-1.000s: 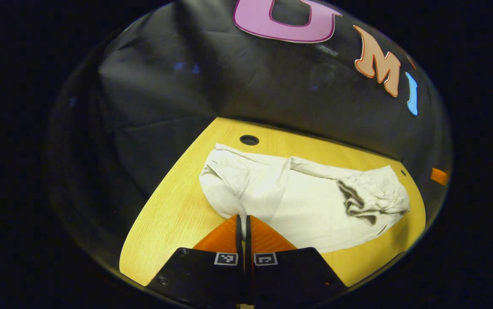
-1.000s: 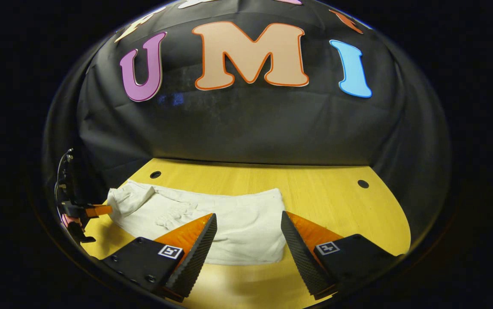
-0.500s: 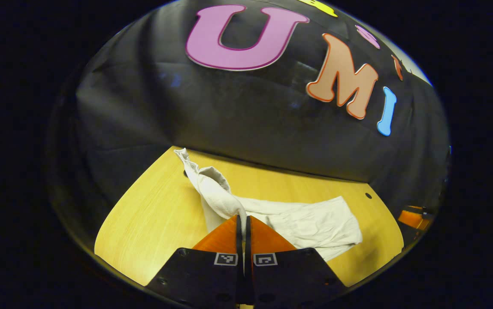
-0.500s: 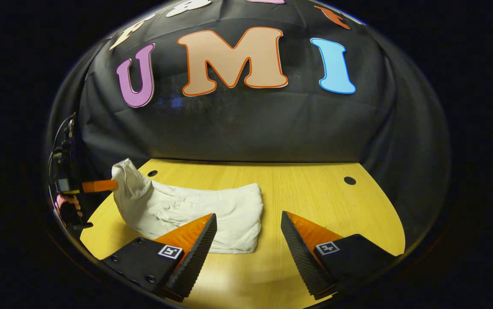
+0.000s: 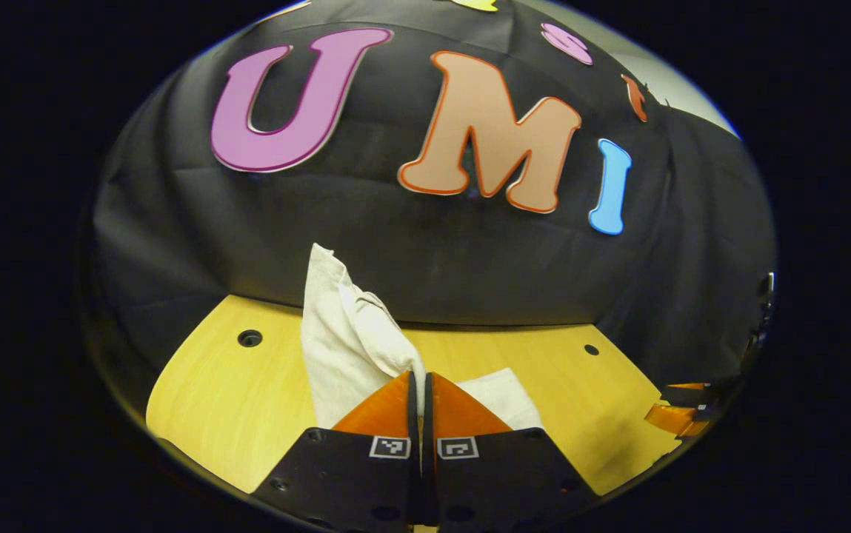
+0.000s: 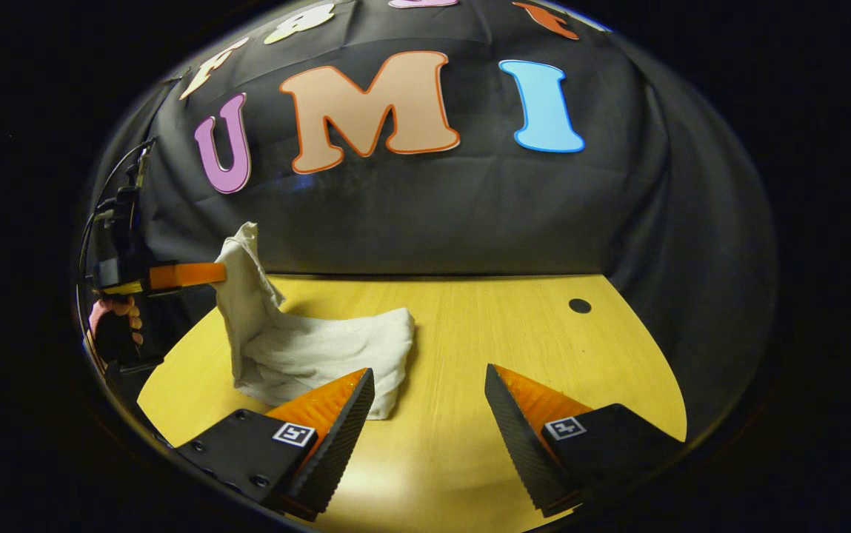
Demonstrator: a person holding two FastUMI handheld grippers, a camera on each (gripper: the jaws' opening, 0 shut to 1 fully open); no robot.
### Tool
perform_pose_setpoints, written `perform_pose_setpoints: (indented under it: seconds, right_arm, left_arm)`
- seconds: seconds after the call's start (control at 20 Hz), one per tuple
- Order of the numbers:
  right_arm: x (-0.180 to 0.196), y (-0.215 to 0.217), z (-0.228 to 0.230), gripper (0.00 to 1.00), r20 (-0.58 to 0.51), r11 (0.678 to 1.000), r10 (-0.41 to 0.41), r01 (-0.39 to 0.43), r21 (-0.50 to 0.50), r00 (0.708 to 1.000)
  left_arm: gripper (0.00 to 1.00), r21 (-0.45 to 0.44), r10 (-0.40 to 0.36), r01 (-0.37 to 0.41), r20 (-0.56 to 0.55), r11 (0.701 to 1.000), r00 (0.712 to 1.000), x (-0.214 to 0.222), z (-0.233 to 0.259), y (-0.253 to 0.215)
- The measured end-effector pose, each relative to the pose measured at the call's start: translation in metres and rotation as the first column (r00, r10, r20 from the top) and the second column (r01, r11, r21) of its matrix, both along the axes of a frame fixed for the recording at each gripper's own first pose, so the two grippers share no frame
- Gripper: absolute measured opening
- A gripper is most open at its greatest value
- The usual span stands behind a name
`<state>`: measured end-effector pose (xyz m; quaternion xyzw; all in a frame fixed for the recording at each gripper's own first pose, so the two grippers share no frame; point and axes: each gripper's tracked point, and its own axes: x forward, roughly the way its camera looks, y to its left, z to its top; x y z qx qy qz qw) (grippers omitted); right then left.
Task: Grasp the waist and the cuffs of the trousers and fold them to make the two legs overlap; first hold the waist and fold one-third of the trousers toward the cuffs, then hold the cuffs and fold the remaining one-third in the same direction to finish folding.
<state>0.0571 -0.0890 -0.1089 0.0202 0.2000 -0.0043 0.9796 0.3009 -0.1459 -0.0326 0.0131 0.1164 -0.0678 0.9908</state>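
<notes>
My left gripper [image 5: 419, 381] has its 2 fingers pressed together on an edge of the trousers [image 6: 299, 348], and the pale cloth rises from that pinch in a tall peak against the booth's black wall. In the right gripper view the same tool [image 6: 188, 275] is held out level by a hand [image 6: 110, 314] at the table's near-left edge, with the lifted end of the trousers hanging from its tip. The remainder of the trousers lies bunched on the yellow wooden table [image 6: 514, 333], on its left part, sagging down from the raised end to a rounded folded edge that rests on the wood. My right gripper [image 6: 429, 392] hangs above the table's near edge with its 2 fingers spread wide apart and nothing between them; the left finger overlaps the trousers' near edge, though I cannot tell if it touches the cloth. 1 round hole [image 6: 580, 305] sits in the table's far-right part, well apart from the trousers.
</notes>
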Motion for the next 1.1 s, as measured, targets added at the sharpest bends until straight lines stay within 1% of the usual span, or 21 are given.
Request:
perform_pose_setpoints:
  seconds: [0.25, 0.45, 0.55, 0.6, 0.65, 0.7, 0.75, 0.8, 0.9, 0.95, 1.05, 1.1]
  right_arm:
    - [-0.013, -0.045, -0.002, 0.96, -0.002, 0.999, -0.039, 0.039, 0.023, 0.999]
    - [-0.021, -0.064, -0.008, 0.96, -0.015, 0.999, -0.046, 0.047, 0.015, 0.999]
    - [-0.027, -0.067, -0.011, 0.96, -0.022, 0.999, -0.042, 0.043, 0.017, 0.999]
    - [-0.028, -0.067, -0.011, 0.92, -0.025, 0.999, -0.04, 0.041, 0.016, 0.999]
    - [-0.029, -0.066, -0.013, 0.96, -0.025, 0.999, -0.038, 0.038, 0.015, 0.999]
    - [-0.031, -0.064, -0.013, 0.96, -0.027, 0.999, -0.034, 0.034, 0.014, 0.999]
    - [-0.032, -0.062, -0.013, 0.96, -0.027, 0.999, -0.03, 0.03, 0.012, 0.999]
    - [-0.033, -0.059, -0.013, 0.96, -0.026, 1.0, -0.025, 0.025, 0.011, 0.999]
    - [-0.035, -0.05, -0.011, 0.96, -0.022, 1.0, -0.011, 0.011, 0.016, 1.0]
    - [-0.036, -0.045, -0.01, 0.96, -0.018, 1.0, -0.003, 0.003, 0.016, 1.0]
    - [-0.037, -0.032, -0.006, 0.96, -0.003, 1.0, 0.019, -0.018, 0.015, 1.0]
    - [-0.037, -0.022, -0.003, 0.92, 0.01, 0.999, 0.042, -0.042, 0.019, 0.999]
  left_arm:
    - [0.0, 0.053, -0.055, 0.057, -0.045, 0.997, 0.997, 0.0, -0.028, -0.066]
    - [0.0, 0.114, -0.106, 0.122, -0.137, 0.986, 0.985, -0.009, -0.089, -0.097]
    - [0.02, 0.128, -0.126, 0.151, -0.183, 0.98, 0.975, -0.016, -0.117, -0.113]
    - [0.07, 0.123, -0.14, 0.168, -0.208, 0.978, 0.968, -0.021, -0.129, -0.122]
    - [0.13, 0.113, -0.151, 0.18, -0.227, 0.977, 0.962, -0.025, -0.138, -0.128]
    - [0.16, 0.098, -0.162, 0.191, -0.246, 0.977, 0.956, -0.029, -0.148, -0.134]
    - [0.27, 0.083, -0.17, 0.197, -0.255, 0.977, 0.952, -0.032, -0.153, -0.139]
    - [0.35, 0.069, -0.174, 0.197, -0.255, 0.978, 0.951, -0.036, -0.152, -0.142]
    - [0.76, 0.061, -0.166, 0.185, -0.243, 0.981, 0.956, -0.044, -0.149, -0.138]
    - [0.93, 0.062, -0.157, 0.176, -0.235, 0.983, 0.959, -0.05, -0.145, -0.13]
    - [0.94, 0.066, -0.134, 0.152, -0.214, 0.986, 0.968, -0.056, -0.133, -0.117]
    - [0.94, 0.071, -0.122, 0.139, -0.205, 0.988, 0.971, -0.06, -0.128, -0.107]
